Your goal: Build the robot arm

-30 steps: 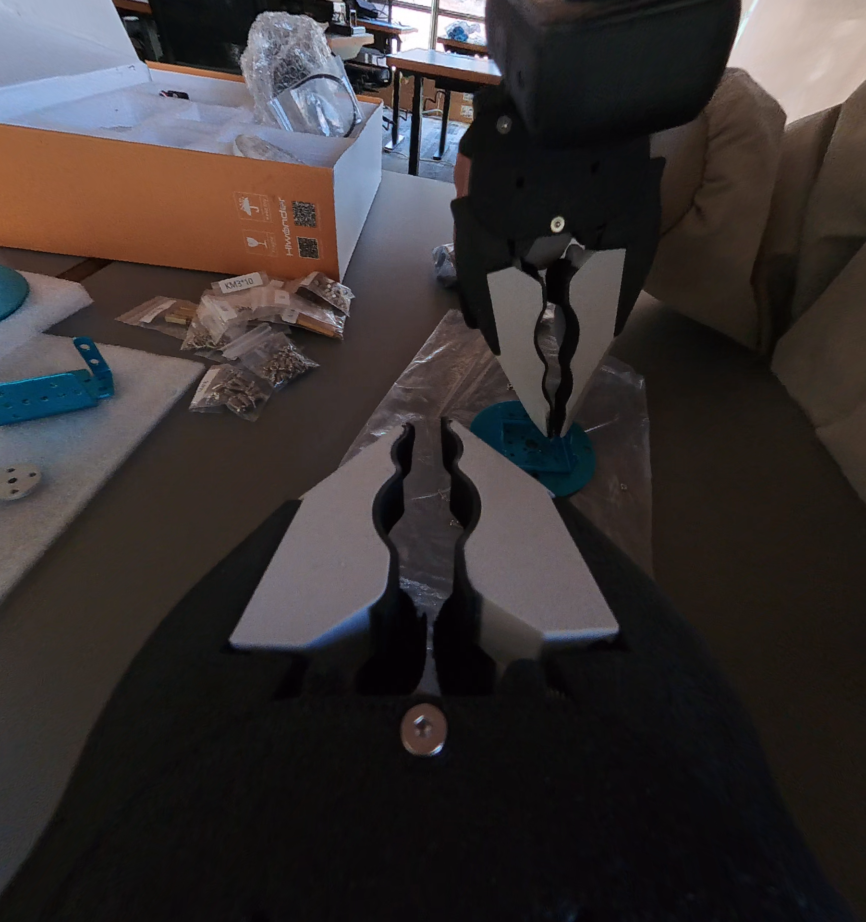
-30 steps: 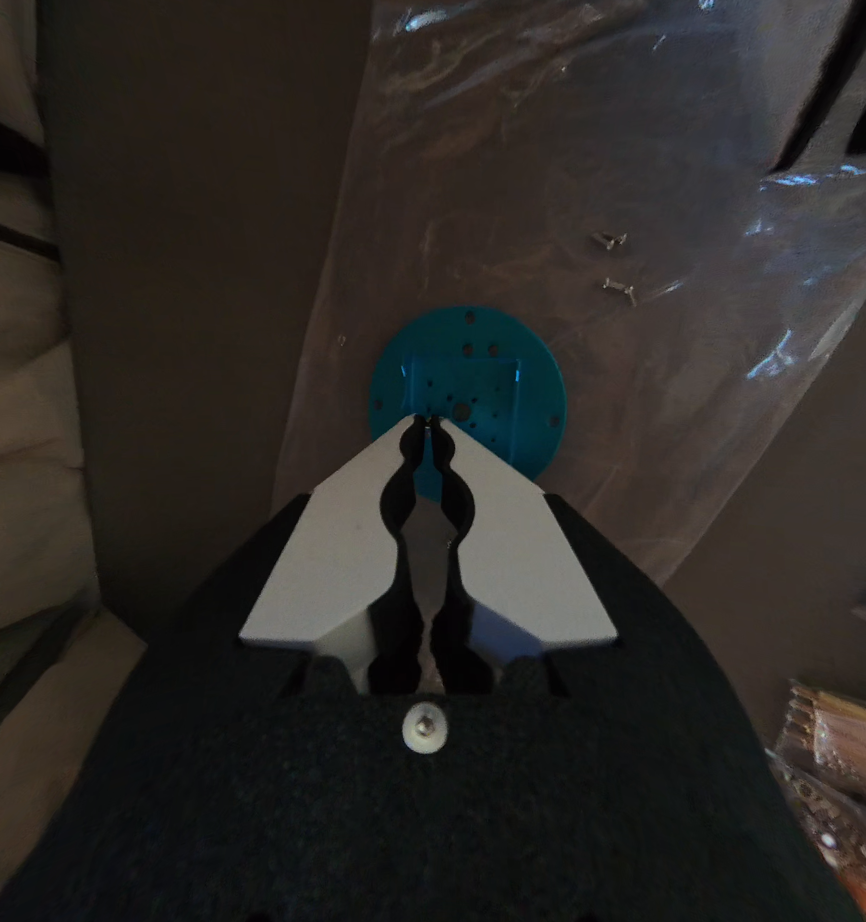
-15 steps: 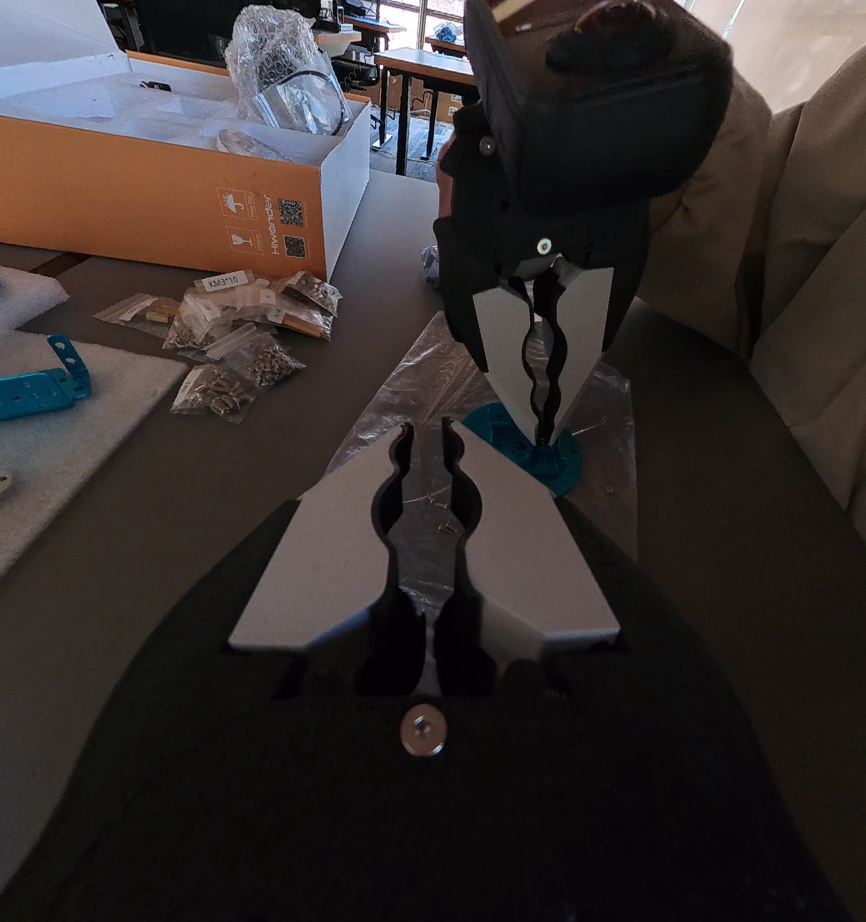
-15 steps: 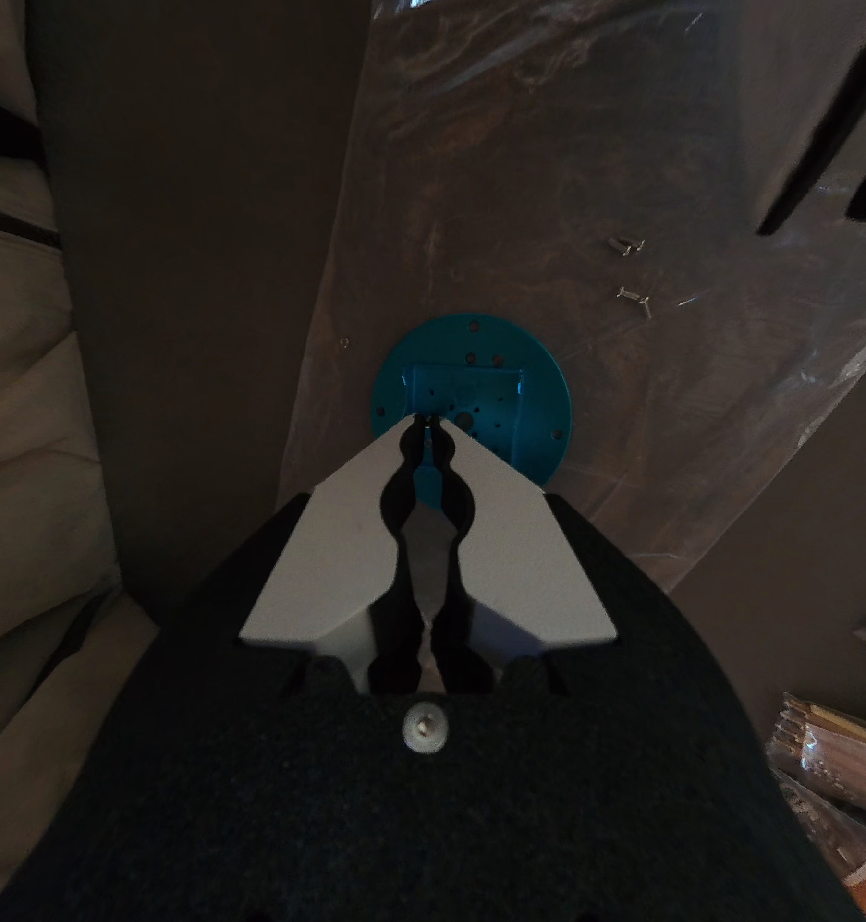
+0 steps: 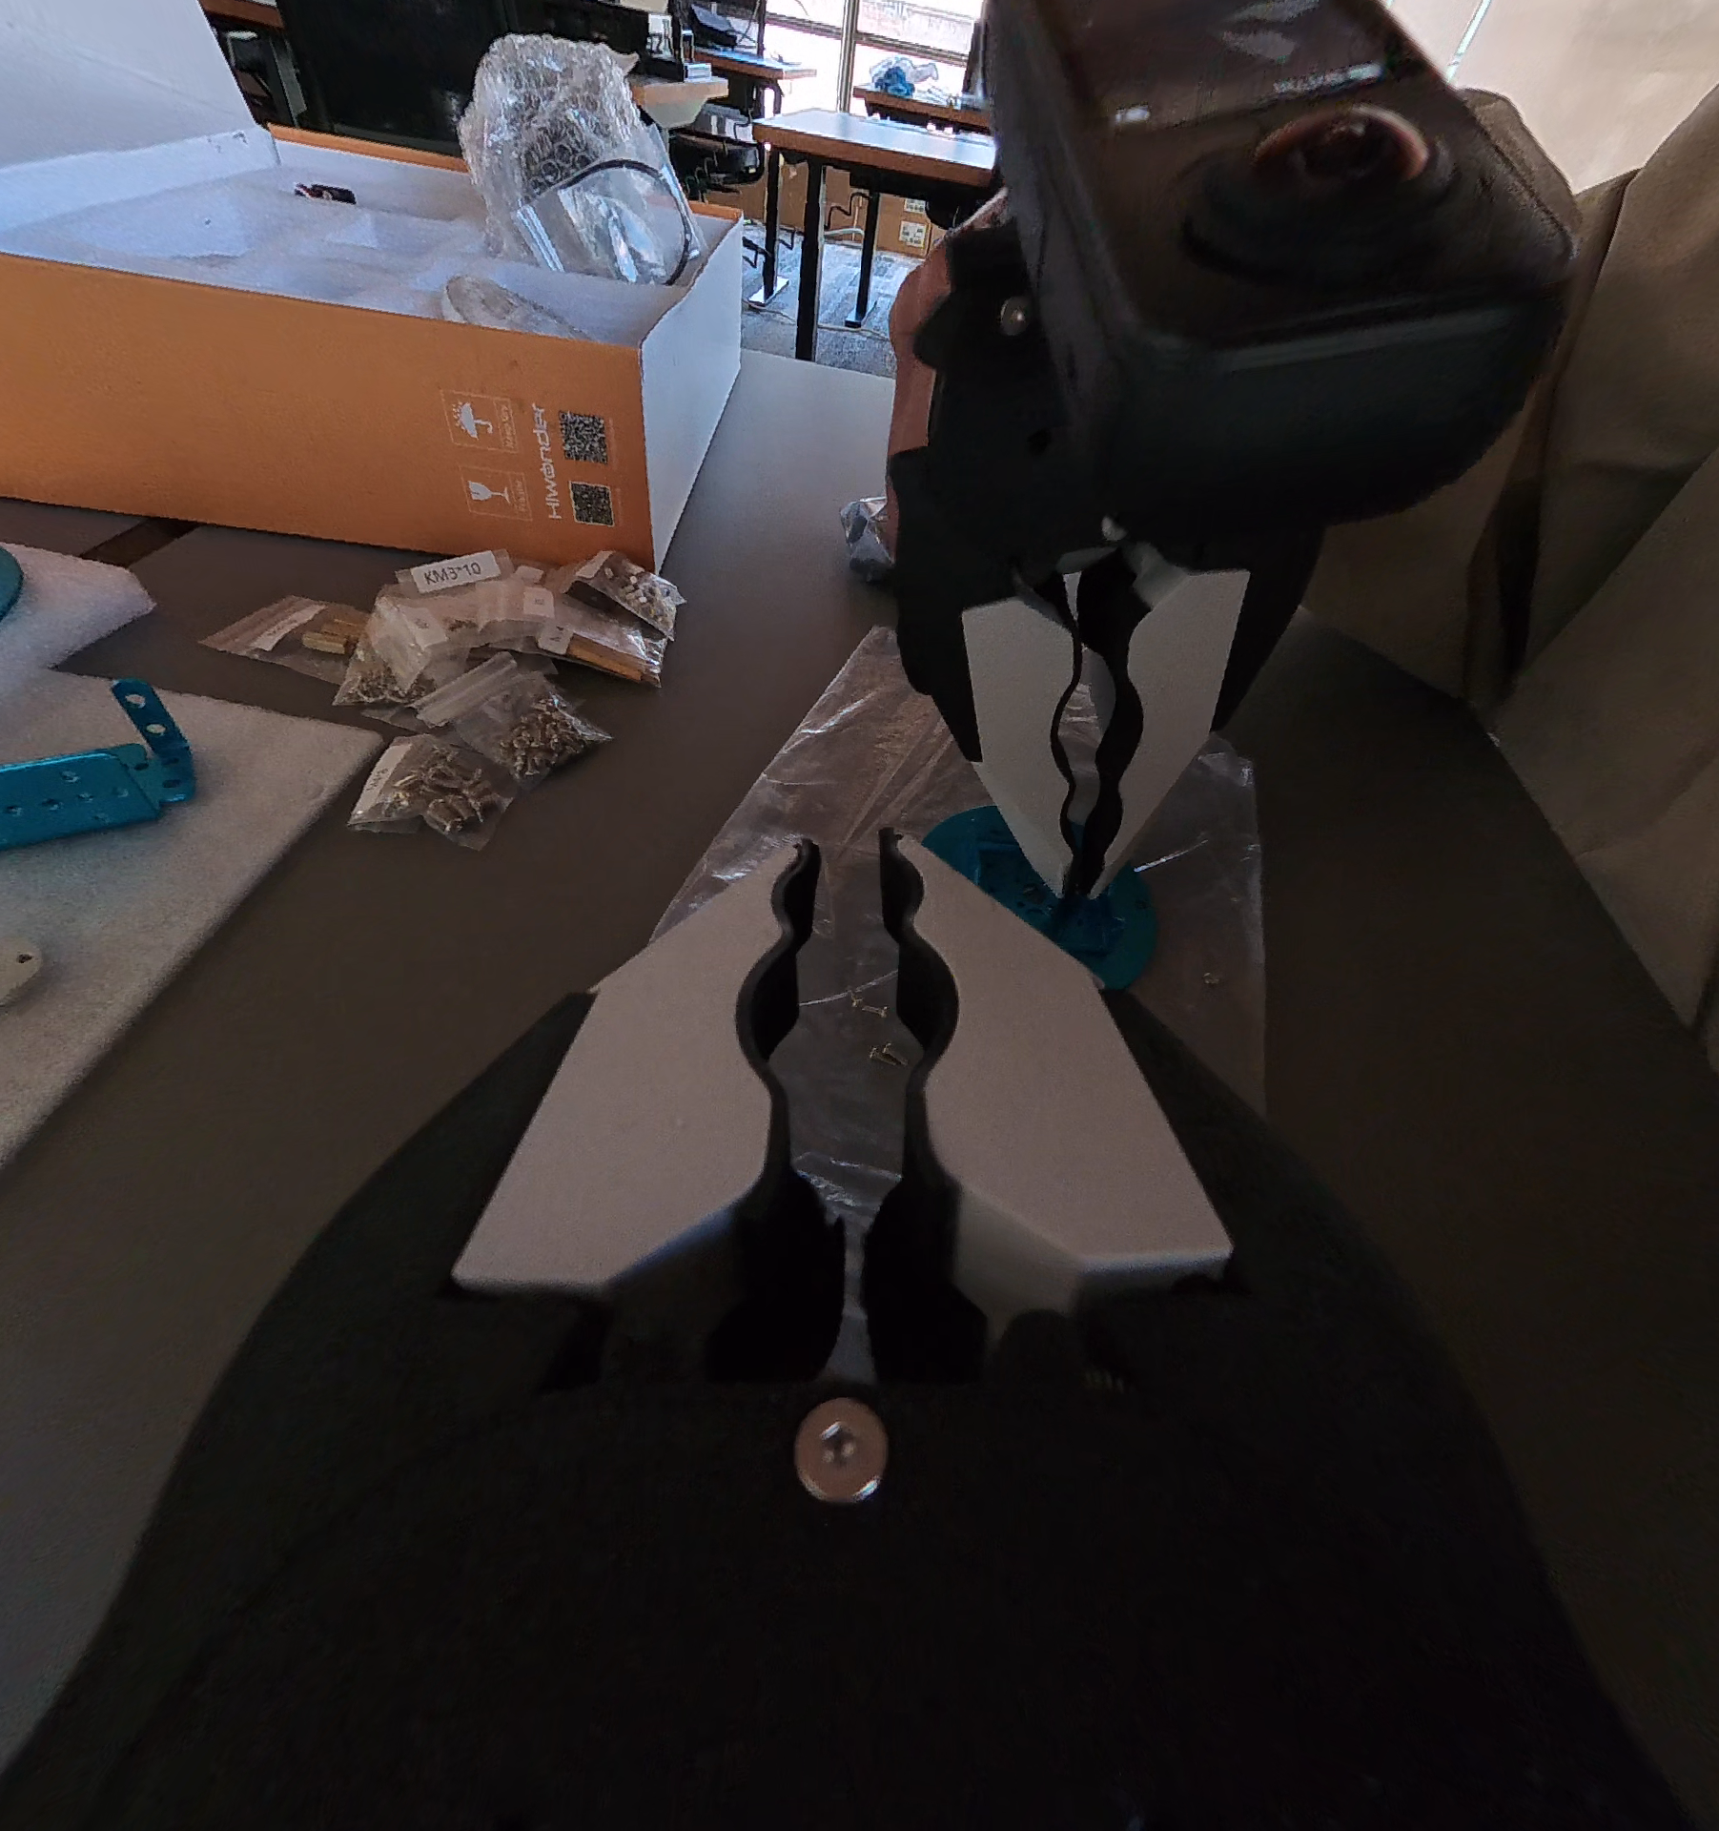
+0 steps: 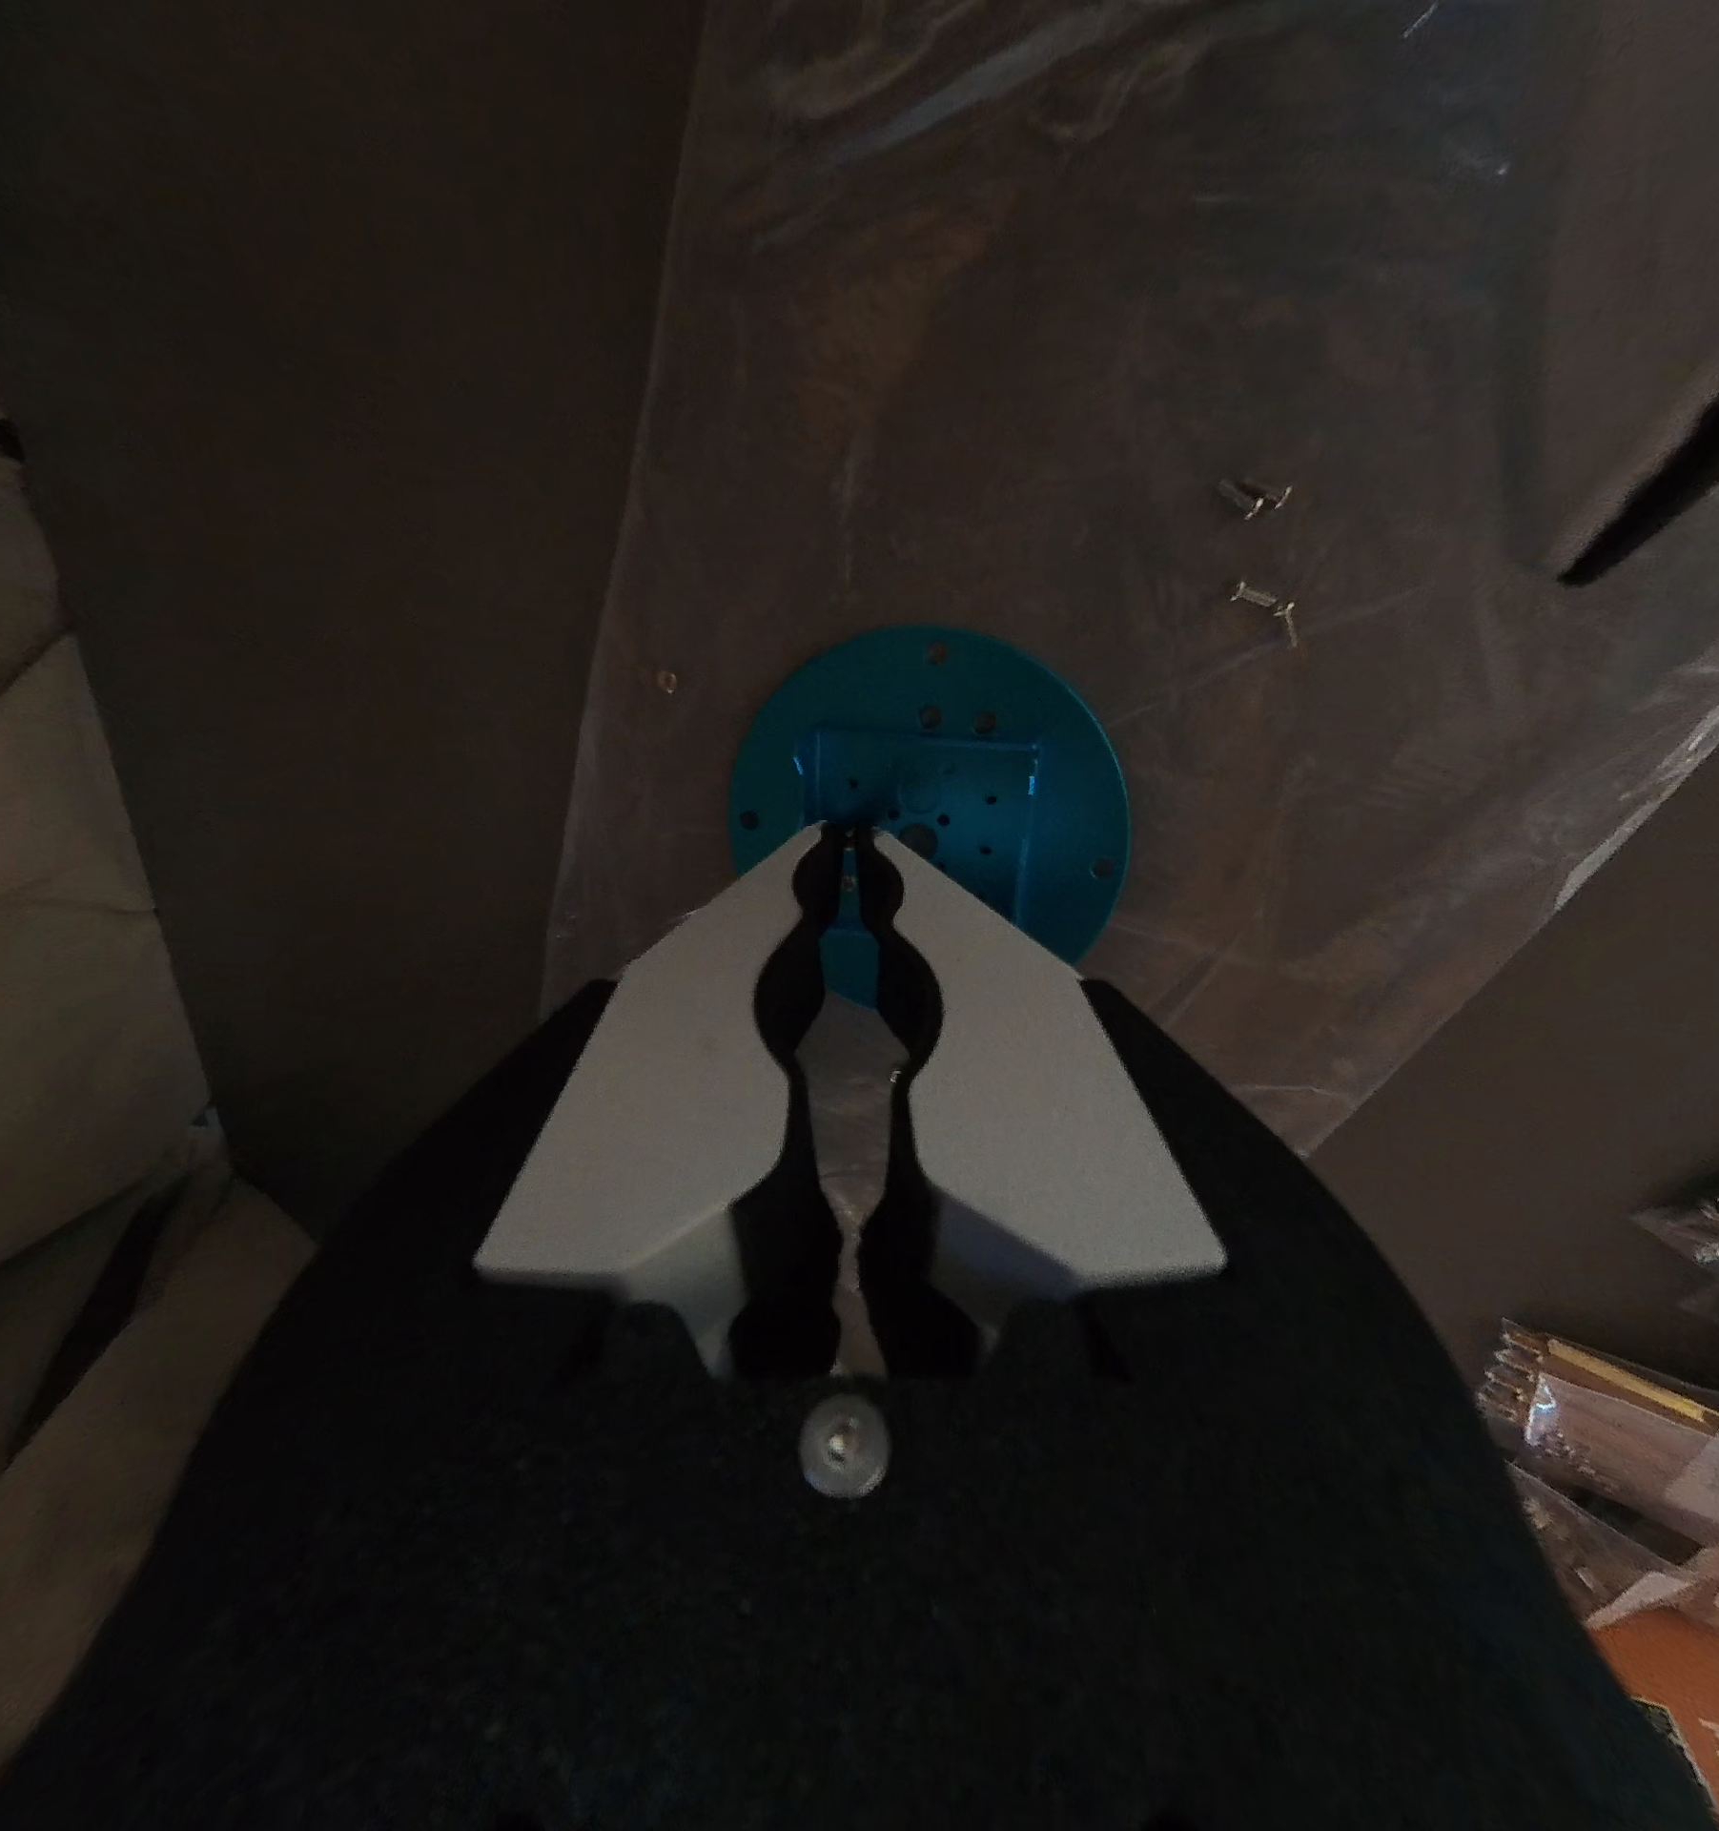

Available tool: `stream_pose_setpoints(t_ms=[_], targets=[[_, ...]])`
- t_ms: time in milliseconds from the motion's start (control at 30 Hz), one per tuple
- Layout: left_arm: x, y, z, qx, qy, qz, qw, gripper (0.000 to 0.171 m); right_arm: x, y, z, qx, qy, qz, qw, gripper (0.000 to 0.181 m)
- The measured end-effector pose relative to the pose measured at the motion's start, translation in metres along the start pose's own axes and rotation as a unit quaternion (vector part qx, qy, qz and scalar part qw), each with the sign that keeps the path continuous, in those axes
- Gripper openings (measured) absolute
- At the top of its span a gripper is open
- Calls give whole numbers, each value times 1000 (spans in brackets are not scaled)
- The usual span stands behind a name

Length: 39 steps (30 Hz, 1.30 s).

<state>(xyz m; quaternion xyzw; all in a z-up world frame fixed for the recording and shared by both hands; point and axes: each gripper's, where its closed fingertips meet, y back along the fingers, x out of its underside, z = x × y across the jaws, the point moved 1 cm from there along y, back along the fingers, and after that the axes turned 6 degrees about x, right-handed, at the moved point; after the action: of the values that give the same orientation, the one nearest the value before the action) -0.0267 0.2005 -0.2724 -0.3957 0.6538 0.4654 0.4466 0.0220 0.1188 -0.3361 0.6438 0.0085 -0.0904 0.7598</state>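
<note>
A: Orange box [image 5: 290,426] at upper left, a blue bracket [image 5: 53,793] on white foam [image 5: 142,892] below it, small screw bags [image 5: 498,694] just right. Centre?

B: Left gripper [image 5: 850,852], fingers slightly apart, empty, over a clear plastic sheet [image 5: 835,753] with loose screws [image 5: 875,1011].

A: And right of centre?

B: Right gripper [image 5: 1083,882] points down, tips almost together, touching the blue disc [image 5: 1123,941] on that sheet. Anything pinched is too small to tell.
</note>
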Motion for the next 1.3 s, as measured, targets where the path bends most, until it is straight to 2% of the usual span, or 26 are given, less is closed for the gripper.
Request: stream_pose_setpoints(t_ms=[400,767,900,1133,1200,1300], targets=[[0,-1,-2,1,-3,1,1000,11,2,4,-3,9,-7,-15,1000,7],[1,-1,-2,1,-6,3,1000,12,5,6,-10,34,0,-23,999,1],[2,-1,-2,3,-3,4,1000,12,5,19,-14,48,-15,-76,996,0],[8,-4,-4,12,2,21,1000,12,2,11,-18,75,-25,-181,980,5],[9,-6,-5,12,-3,25,1000,12,4,11,-15,65,-40,-188,979,8],[9,-6,-7,9,-12,28,1000,12,4,10,-12,92,-25,-196,976,4]])
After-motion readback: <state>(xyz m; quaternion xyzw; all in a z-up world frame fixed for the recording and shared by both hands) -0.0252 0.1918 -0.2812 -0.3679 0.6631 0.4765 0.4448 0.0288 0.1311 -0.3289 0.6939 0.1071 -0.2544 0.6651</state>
